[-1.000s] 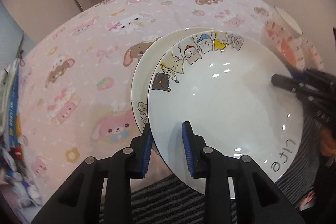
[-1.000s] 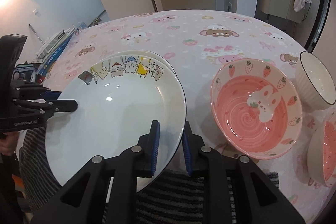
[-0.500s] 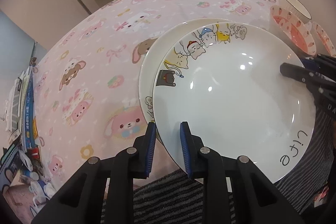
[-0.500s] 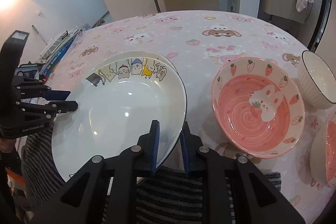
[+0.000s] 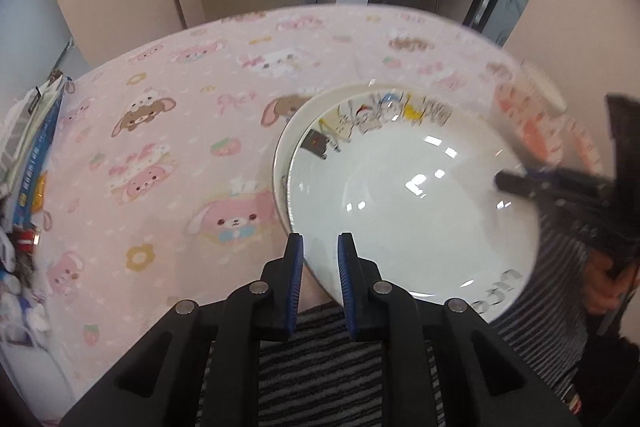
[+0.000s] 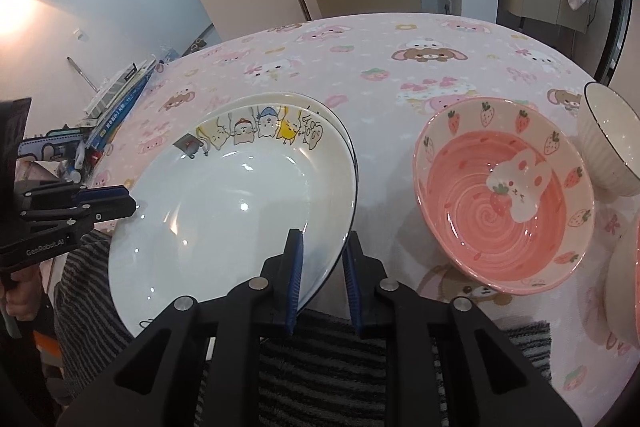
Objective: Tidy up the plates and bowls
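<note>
At the near edge of the surface (image 6: 460, 39), both grippers pinch the cat plate (image 6: 240, 203), left gripper (image 5: 320, 247) having just closed on its rim at 9 o'clock, right gripper (image 6: 322, 247) at 5 o'clock; next, I think, seat it squarely on the plate below (image 5: 282, 155).

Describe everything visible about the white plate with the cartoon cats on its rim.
The white plate with the cartoon cats is glossy, ceramic-looking, round and shallow, with black lettering on the near rim. It sits over a second white plate, overhanging the table edge. The left gripper, whose jaws have just been closing, and the right gripper each clamp its rim.
</note>
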